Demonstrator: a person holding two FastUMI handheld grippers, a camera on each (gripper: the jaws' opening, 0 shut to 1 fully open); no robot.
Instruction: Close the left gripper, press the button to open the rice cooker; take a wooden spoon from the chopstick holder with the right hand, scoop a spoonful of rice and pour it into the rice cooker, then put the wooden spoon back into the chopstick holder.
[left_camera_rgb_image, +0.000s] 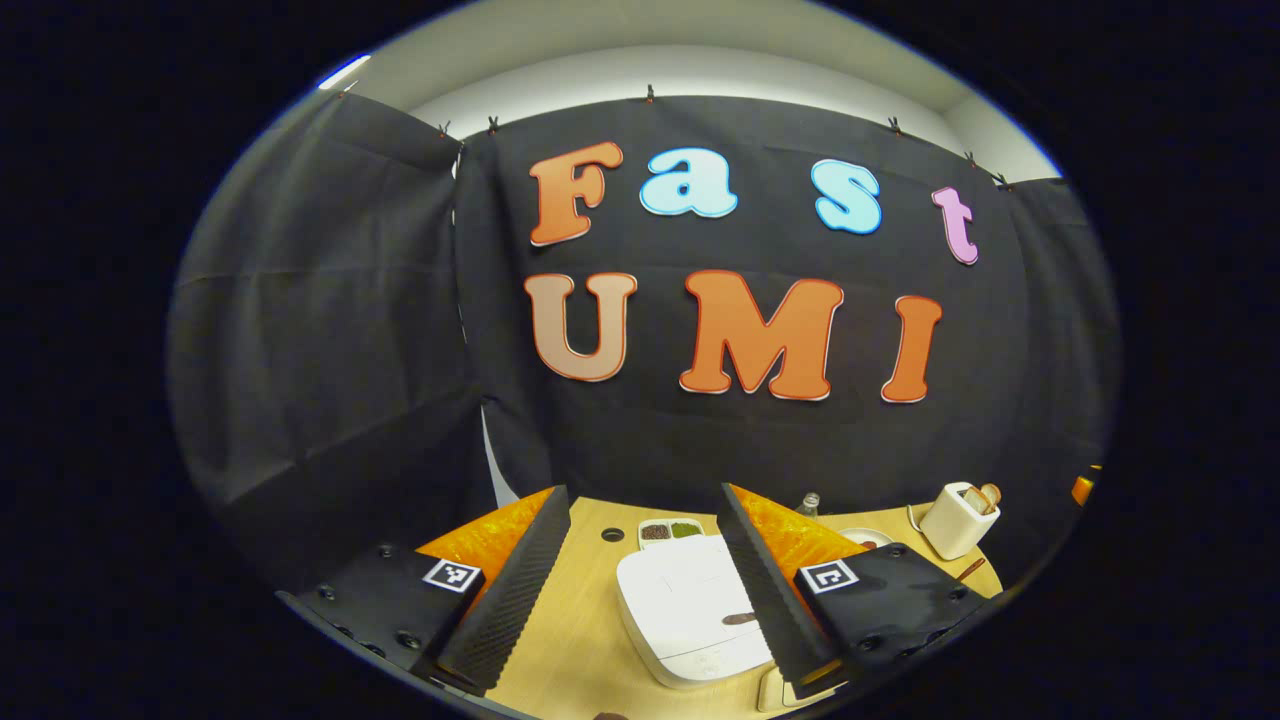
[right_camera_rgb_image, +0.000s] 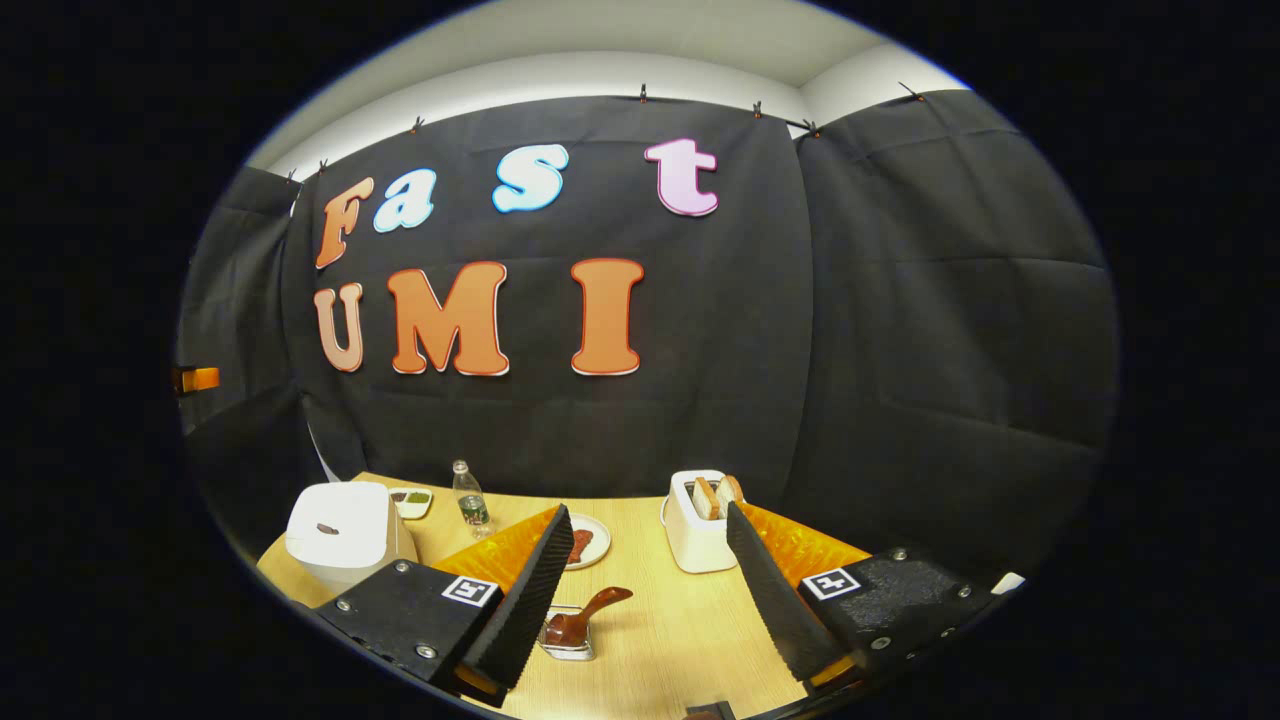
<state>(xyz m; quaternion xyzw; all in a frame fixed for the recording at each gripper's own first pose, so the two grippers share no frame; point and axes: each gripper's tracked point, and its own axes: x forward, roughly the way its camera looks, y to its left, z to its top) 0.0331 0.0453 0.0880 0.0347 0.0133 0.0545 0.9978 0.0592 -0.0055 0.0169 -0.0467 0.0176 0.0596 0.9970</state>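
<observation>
- Both fingers of my left gripper stood spread wide at the bottom of the left gripper view, pinching nothing, held above the table.
- Between those fingers, low in the frame, I saw the white rice cooker with its lid down and a dark button near its front edge, beside the right-hand finger.
- Behind the cooker sat a small divided dish of dark and green grains, close to the back wall.
- Toward the lower right of that view stood a white toaster with bread slices poking out.
- My right gripper was likewise spread at the bottom of the right gripper view, with nothing between its fingers.
- Just by its left-hand finger, low and centre, a clear holder stood on the table with a wooden spoon leaning out of it, handle pointing up and right.
- Farther back in that view I made out a plate, a bottle, the toaster at centre, and the cooker at the lower left.
</observation>
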